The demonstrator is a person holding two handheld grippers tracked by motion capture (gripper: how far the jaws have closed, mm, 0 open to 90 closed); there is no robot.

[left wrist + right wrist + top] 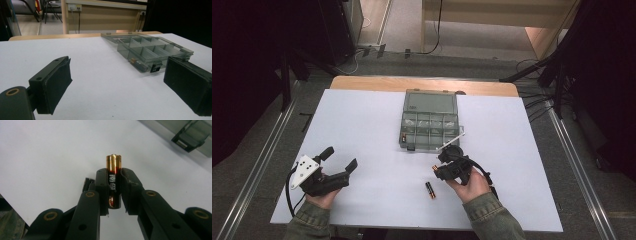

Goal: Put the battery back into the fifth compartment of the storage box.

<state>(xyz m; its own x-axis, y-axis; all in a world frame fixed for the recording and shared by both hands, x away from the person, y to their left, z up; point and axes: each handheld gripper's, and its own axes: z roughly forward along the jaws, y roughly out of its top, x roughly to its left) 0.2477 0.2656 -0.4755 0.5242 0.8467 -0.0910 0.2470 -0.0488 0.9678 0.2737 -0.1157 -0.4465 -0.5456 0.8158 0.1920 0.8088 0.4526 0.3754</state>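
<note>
We see our right gripper (114, 182) clamped on 1 battery (114, 173) above the table (50, 150), our left gripper (117, 85) spread wide, holding nothing.

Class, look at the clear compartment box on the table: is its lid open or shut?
Open. The organiser box has its lid folded back flat on the table, leaving the compartments uncovered.

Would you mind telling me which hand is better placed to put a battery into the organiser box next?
Right. Its tongs already clamp a battery beside the organiser box; the left tongs are open, empty, farther away.
</note>
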